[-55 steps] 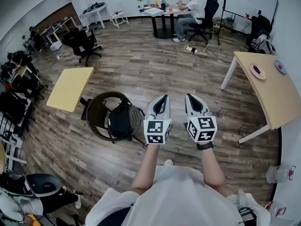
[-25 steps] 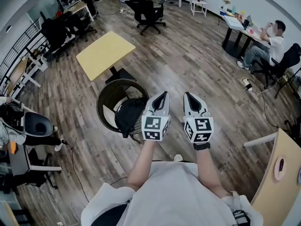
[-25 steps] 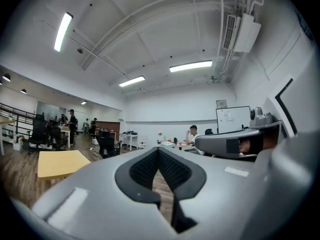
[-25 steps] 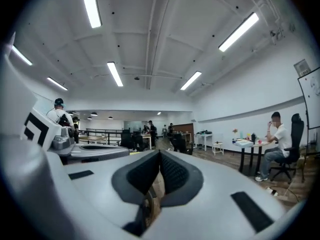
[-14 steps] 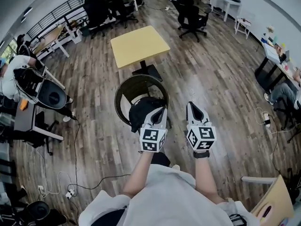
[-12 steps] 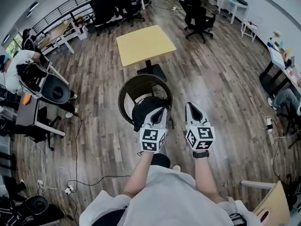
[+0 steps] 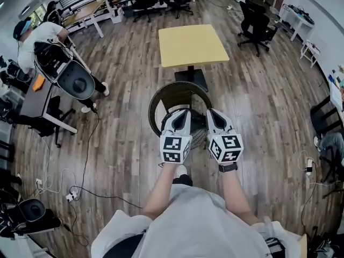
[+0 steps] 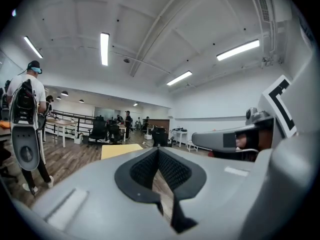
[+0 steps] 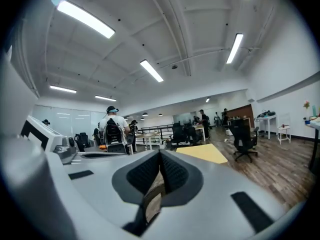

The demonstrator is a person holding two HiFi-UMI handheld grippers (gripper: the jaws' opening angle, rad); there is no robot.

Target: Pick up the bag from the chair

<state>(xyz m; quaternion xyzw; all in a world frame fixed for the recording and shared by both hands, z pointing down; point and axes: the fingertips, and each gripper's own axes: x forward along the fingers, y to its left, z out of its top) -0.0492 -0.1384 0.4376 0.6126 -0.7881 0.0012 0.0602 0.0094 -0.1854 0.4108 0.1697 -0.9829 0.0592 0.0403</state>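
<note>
We see a wood-plank floor (image 7: 123, 117) running through a large open office. A yellow-topped counter (image 7: 192, 45) on a dark pedestal stands in the middle, its top bare. Black office chairs (image 7: 257, 23) sit off to the upper right, well apart from it. At the upper left a person in a white shirt (image 7: 40, 34) bends over a desk. A black cable (image 7: 88, 160) trails across the boards to a white power strip (image 7: 71, 196). Overhead we make out a white ceiling with long light strips (image 8: 104, 48), and further people stand far back by a railing.
</note>
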